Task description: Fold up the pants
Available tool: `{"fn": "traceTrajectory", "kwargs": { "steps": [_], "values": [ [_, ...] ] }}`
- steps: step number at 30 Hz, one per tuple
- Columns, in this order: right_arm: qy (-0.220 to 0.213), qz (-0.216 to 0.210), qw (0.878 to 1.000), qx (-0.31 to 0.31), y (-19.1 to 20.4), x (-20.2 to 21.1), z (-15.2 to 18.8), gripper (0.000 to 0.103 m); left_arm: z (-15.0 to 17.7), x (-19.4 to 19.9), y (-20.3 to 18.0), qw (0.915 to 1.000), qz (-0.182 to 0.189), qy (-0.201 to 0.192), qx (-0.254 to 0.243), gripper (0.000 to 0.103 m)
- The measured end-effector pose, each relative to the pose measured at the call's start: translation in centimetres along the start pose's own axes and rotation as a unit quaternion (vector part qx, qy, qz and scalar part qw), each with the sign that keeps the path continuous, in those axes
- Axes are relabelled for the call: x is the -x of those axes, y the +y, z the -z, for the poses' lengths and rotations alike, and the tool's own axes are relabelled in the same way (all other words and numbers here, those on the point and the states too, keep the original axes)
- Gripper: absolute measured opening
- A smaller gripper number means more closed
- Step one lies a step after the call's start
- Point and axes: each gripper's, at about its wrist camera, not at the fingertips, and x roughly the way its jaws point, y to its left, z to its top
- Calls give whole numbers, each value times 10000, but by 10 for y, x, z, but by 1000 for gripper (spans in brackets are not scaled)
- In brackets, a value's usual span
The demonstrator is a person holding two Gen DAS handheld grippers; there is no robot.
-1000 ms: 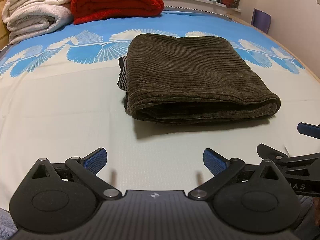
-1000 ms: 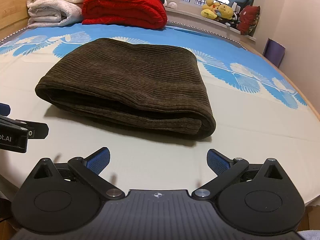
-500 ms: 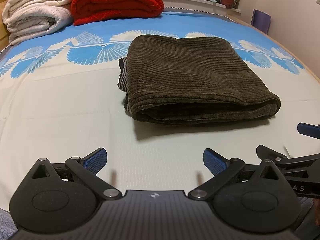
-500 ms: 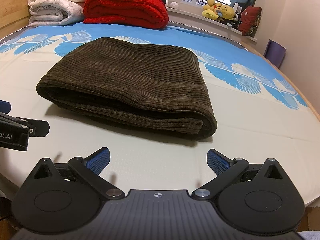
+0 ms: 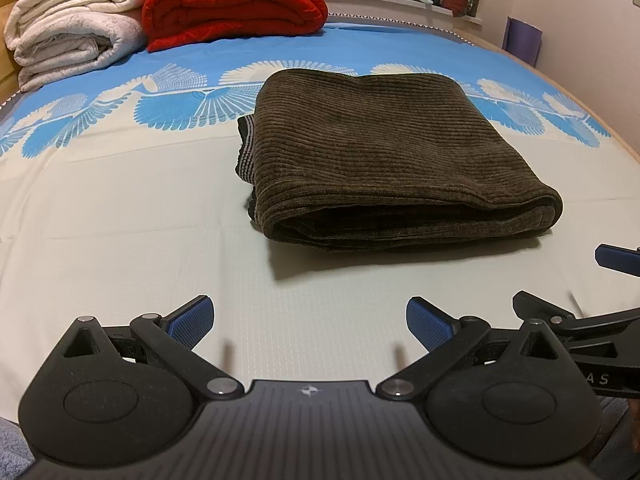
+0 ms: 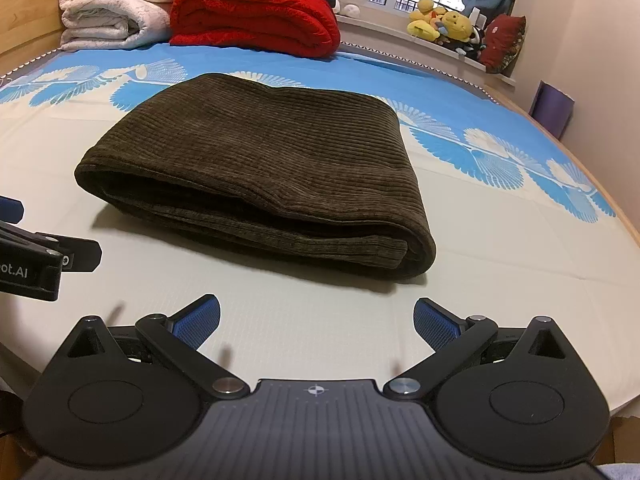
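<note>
Dark brown corduroy pants [image 5: 380, 152] lie folded into a thick rectangle on the bed [image 5: 100, 220], with a striped waistband edge showing at their left side. In the right wrist view the same pants [image 6: 264, 160] sit ahead and slightly left. My left gripper [image 5: 308, 322] is open, held back from the near folded edge with nothing between its blue pads. My right gripper [image 6: 316, 322] is open too, equally short of the pants and empty. Each gripper shows at the edge of the other's view.
A red folded blanket [image 5: 232, 0] and white rolled blankets [image 5: 76, 28] are stacked at the head of the bed. Plush toys [image 6: 444, 26] line the window sill. The bed's right edge [image 6: 624, 220] runs near the wall, beside a purple object [image 6: 554, 108].
Both grippers have shifted only slightly; the right one has edged a little closer to the pants. Pants lie as before.
</note>
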Motion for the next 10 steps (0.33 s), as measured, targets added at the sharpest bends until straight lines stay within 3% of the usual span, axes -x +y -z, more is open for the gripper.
{"fn": "traceTrajectory", "kwargs": {
  "steps": [10],
  "values": [
    [-3, -10, 10000, 13, 0, 0, 0, 102, 1, 0, -1, 10000, -53, -57, -62, 102]
  ]
}}
